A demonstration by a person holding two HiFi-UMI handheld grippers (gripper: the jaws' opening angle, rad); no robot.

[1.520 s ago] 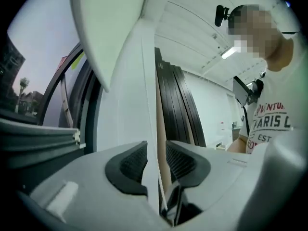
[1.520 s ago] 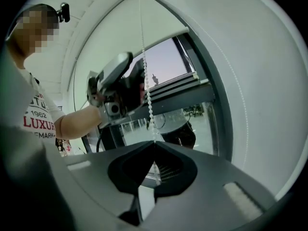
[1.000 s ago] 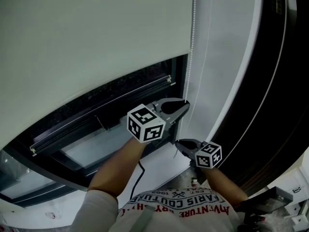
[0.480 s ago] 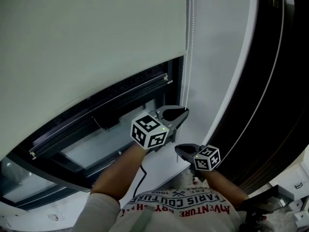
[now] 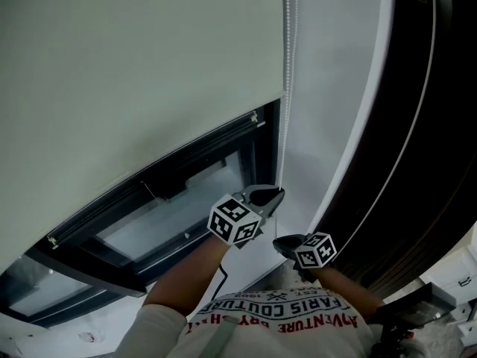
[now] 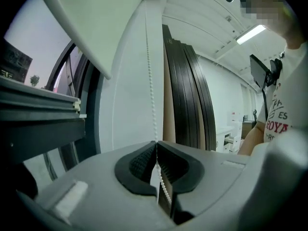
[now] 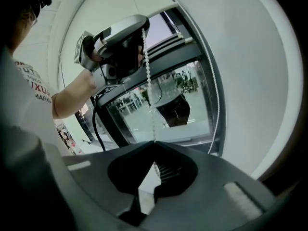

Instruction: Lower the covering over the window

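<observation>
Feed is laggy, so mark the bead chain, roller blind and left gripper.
bead chain [image 6: 153,109]: left gripper view, strand above the jaws.
roller blind [image 5: 134,88]: head view, fabric.
left gripper [image 5: 279,195]: head view, fingertips.

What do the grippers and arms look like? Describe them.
The left gripper and right gripper are grey with black ribbed fingers; each carries a white cube with black square markers. A black cable hangs under the left one. Forearms bare below a white sleeve.

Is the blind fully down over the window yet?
Partly down: the blind ends above bare glass.
</observation>
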